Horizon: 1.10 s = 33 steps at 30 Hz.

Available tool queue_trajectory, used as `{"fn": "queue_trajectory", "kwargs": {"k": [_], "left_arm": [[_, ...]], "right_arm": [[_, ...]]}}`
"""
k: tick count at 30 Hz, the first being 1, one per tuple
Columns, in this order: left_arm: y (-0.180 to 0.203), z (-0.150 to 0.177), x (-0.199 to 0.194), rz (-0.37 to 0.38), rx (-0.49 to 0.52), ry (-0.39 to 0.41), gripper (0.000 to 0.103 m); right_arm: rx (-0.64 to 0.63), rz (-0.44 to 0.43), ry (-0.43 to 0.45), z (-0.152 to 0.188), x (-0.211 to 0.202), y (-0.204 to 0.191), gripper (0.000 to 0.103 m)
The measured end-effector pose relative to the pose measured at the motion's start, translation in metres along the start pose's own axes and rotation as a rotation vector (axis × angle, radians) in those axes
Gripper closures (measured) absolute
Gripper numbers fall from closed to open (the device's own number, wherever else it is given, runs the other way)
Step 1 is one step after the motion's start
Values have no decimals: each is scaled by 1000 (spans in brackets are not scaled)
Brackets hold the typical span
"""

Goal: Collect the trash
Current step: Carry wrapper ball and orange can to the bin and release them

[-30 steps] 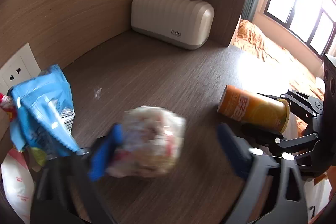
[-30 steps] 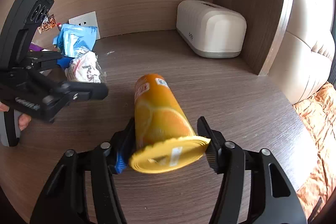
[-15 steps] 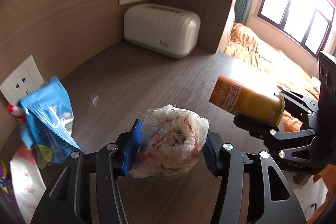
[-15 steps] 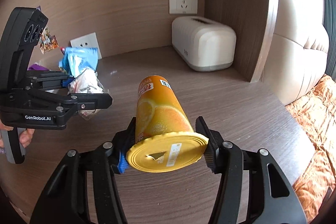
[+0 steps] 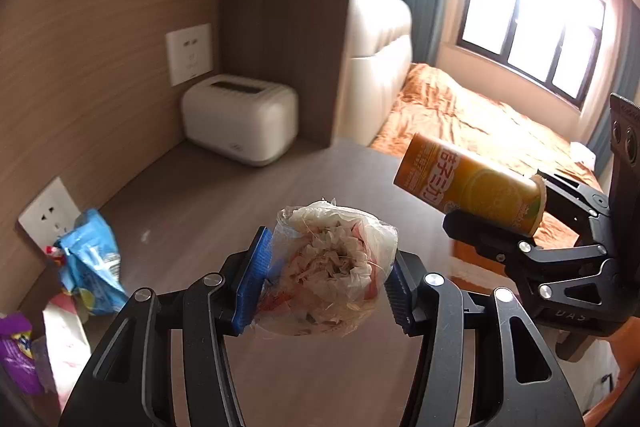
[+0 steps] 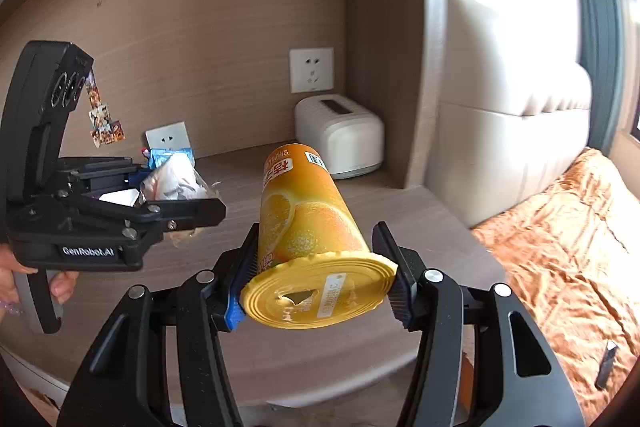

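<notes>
Left wrist view: the left hand-held gripper (image 5: 326, 285) tilts downward over the table (image 5: 208, 195), its blue pads pinching a crumpled plastic bag (image 5: 328, 267) of scraps, which is lifted clear of the tabletop. To the right of that bag, the right hand-held gripper (image 5: 516, 219) holds an orange can (image 5: 468, 183) in the air, can tilted with its base toward the white toaster-like box (image 5: 240, 123). That box stands in the far corner of the table below a wall socket (image 5: 190, 53). Left of the bag, a blue snack packet (image 5: 94, 263) leans by a lower socket, with white and purple wrappers (image 5: 16, 351) nearer the edge. Beyond the table lie a bed (image 5: 472, 123) with an orange cover and a bright window (image 5: 532, 23).

Right wrist view: the right hand-held gripper (image 6: 316, 287) angles down, pads pressed on the orange can (image 6: 304, 219) near its opened lid, the can off the table (image 6: 360, 347). Left of the can, the left hand-held gripper (image 6: 180, 203), gripped by a person's hand (image 6: 60, 283), clamps the plastic bag (image 6: 172, 181).
</notes>
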<state>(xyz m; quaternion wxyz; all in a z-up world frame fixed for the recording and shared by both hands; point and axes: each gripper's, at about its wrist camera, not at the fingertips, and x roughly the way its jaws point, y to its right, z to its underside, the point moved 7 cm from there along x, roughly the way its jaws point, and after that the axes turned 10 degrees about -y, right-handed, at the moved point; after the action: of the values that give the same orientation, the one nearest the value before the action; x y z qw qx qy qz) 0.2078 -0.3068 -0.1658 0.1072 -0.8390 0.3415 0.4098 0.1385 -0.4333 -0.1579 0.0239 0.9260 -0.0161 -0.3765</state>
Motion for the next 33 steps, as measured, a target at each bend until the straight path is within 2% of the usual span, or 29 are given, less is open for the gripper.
{"fn": "queue_trajectory", "kwargs": {"k": [10, 19, 26, 29, 33], "left_arm": [[99, 17, -18, 76, 85, 10, 51], [187, 52, -6, 138, 162, -43, 50], [229, 85, 32, 163, 228, -131, 50], [244, 101, 57, 168, 277, -169, 50], [262, 131, 102, 221, 324, -256, 50]], "right_arm": [[74, 89, 15, 49, -81, 34, 47], [171, 160, -4, 113, -132, 69, 47], [270, 169, -68, 172, -132, 97, 47], [330, 166, -95, 197, -125, 109, 47], [399, 174, -141, 231, -103, 123, 47]]}}
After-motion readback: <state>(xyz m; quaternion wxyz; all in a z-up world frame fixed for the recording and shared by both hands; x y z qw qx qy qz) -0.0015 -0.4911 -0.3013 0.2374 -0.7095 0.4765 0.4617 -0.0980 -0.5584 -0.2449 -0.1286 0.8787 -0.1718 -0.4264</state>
